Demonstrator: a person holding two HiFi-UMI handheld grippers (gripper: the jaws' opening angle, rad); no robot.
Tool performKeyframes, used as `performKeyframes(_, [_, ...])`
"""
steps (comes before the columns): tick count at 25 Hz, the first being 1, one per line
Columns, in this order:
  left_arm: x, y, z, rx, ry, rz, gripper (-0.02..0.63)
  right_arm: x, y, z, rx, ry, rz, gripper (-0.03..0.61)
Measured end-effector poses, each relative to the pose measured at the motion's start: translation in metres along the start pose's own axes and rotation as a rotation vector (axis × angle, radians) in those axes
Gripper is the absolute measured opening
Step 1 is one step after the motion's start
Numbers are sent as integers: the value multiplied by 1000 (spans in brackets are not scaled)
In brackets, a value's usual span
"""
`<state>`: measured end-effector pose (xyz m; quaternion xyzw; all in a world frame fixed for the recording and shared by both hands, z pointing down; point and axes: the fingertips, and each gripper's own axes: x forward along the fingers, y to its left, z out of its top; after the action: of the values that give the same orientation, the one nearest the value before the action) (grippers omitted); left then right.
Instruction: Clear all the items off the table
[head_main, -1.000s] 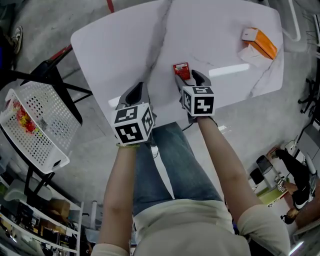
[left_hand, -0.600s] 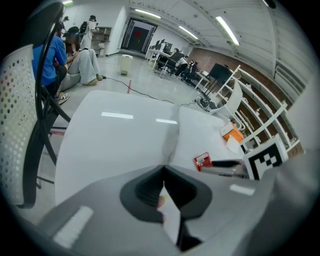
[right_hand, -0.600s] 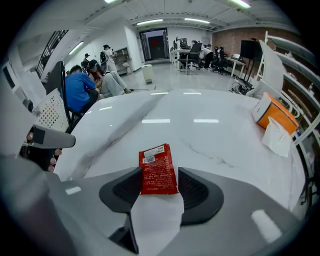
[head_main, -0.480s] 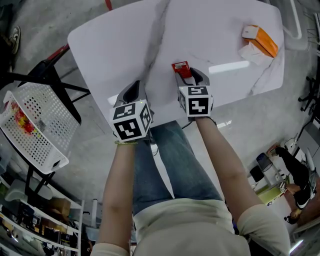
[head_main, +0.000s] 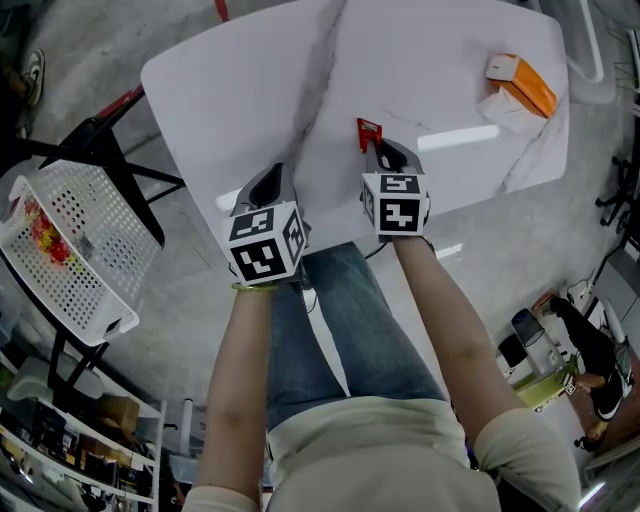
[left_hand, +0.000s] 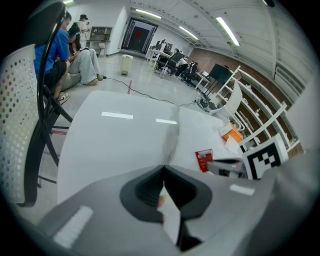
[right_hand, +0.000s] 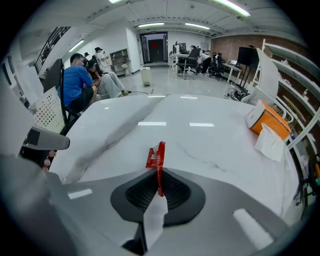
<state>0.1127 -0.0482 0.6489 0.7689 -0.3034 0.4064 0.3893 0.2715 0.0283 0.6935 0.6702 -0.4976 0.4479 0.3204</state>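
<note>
Right gripper (right_hand: 159, 175) pinches the red packet (right_hand: 156, 155) near the table's (head_main: 250, 90) near edge.
Its jaws have just closed on the packet's thin lower edge, and it stands upright just above the table; so slim a hold may slip once lifted. The left gripper (left_hand: 164, 172), jaws together and seemingly empty, hangs over the table's near edge. An orange box (head_main: 527, 85) sits at the table's far right corner.

Packet (head_main: 369, 132) at table's (head_main: 250, 90) middle, box (head_main: 520, 82) far right, basket (head_main: 110, 250) left of table
</note>
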Motion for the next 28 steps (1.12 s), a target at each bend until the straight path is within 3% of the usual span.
performKeyframes(12, [-15,11,6,-11,-27,11,8,-13,6,17,14,-40,-3,14])
performKeyframes(28, [-62,25,23,-35,-91,26,8,-54,49,48,2,-111,40,14])
